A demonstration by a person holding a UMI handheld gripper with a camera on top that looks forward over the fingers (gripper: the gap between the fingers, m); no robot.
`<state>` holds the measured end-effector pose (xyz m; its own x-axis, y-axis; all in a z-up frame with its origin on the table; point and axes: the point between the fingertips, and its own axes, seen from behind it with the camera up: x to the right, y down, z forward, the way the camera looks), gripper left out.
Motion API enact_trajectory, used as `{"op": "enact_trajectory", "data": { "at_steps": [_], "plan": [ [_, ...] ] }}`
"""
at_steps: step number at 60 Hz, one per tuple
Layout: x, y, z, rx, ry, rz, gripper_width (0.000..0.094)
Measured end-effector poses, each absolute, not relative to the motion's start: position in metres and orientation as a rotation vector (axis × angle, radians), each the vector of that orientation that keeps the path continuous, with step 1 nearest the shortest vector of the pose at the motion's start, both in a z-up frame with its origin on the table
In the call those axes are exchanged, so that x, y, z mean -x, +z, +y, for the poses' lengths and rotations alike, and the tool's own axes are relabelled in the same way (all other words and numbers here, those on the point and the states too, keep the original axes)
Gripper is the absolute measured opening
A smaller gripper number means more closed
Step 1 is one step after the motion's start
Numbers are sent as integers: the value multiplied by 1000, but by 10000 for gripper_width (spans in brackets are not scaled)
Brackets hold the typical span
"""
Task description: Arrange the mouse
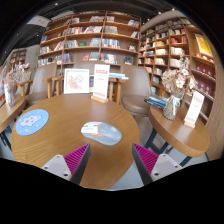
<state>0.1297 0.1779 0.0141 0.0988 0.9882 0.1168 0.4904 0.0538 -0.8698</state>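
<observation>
**Your gripper is open over the round table**

Your gripper (110, 152) hangs above a round wooden table (60, 140). Its two fingers are spread wide apart, and nothing is between them. You can see a bright pink pad (76, 157) on the inside of each finger. The fingers touch nothing.

Just ahead of the fingers, a pale blue flat oval thing (101, 132) lies on the table. It is too small and blurry to tell if this is the mouse, or a mat with the mouse on it. You cannot pick out a mouse for sure anywhere else.

Off to the left side of the table lies a round blue disc (32, 122). It is well apart from the pale oval thing.

At the far edge of the table stand two upright sign cards (77, 80), side by side.

To the right is a second wooden table (178, 132). It holds a bunch of flowers (176, 92) and another card (194, 108).

Behind all of this, tall bookshelves (95, 38) full of books line the walls.
</observation>
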Motion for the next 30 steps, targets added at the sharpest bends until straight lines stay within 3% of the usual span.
{"op": "enact_trajectory", "data": {
  "at_steps": [30],
  "plan": [
    [-66, -7, 190, 1572, 715, -1587, 852]
  ]
}}
